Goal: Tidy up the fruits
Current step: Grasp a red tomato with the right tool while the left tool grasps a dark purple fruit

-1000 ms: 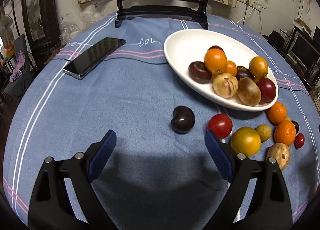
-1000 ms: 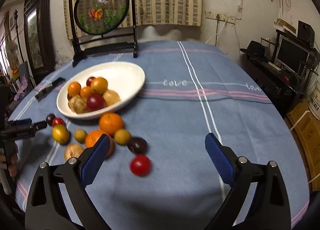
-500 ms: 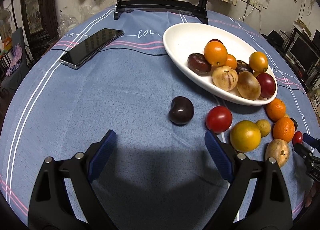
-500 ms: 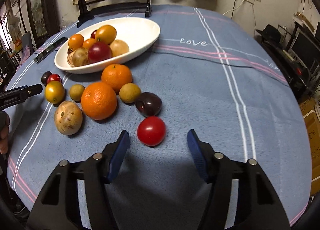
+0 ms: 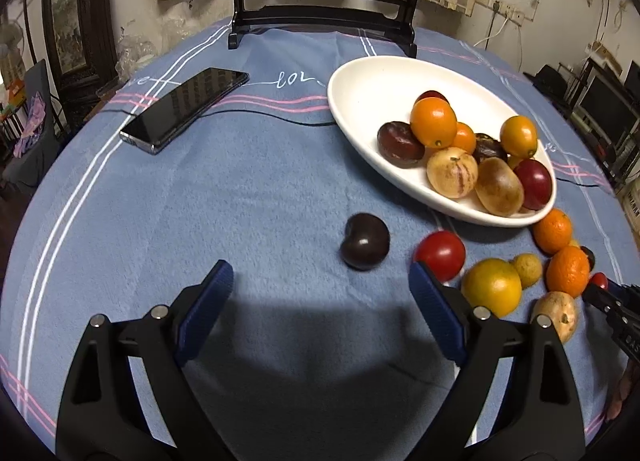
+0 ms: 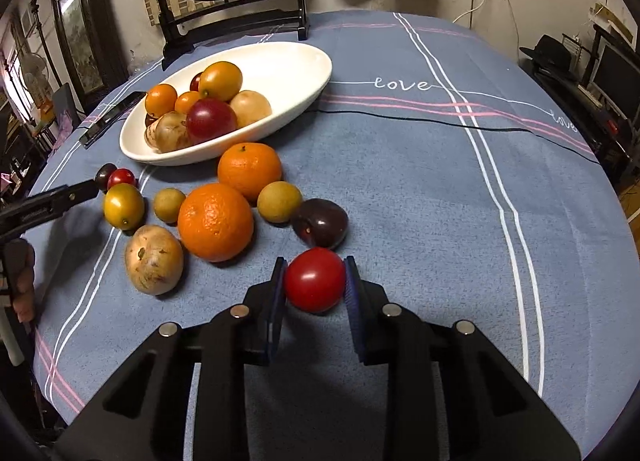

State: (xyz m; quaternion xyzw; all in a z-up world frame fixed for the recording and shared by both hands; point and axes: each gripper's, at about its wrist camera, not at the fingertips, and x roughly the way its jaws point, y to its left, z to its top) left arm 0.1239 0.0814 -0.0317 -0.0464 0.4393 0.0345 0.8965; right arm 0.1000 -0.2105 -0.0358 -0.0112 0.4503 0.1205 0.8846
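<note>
My right gripper (image 6: 315,261) is shut on a red tomato (image 6: 314,285) that rests on the blue cloth, just in front of a dark plum (image 6: 320,227). Oranges (image 6: 216,221), small yellow fruits and a brown fruit (image 6: 154,259) lie loose to its left. A white oval bowl (image 6: 304,57) behind them holds several fruits. My left gripper (image 5: 322,293) hovers wide above the cloth with its jaws closing and nothing between them. Another dark plum (image 5: 365,241) lies just ahead of it, and a second red tomato (image 5: 440,255) sits by its right fingertip.
A black phone (image 5: 184,109) lies at the back left with a thin black cable running past the bowl (image 5: 360,73). A round screen on a black stand (image 5: 320,21) is at the table's far edge. A hand (image 6: 20,289) holds the left gripper.
My right gripper dropped towards the cloth, moved up to the red tomato and closed on it. The left gripper stayed put and its jaws narrowed slightly.
</note>
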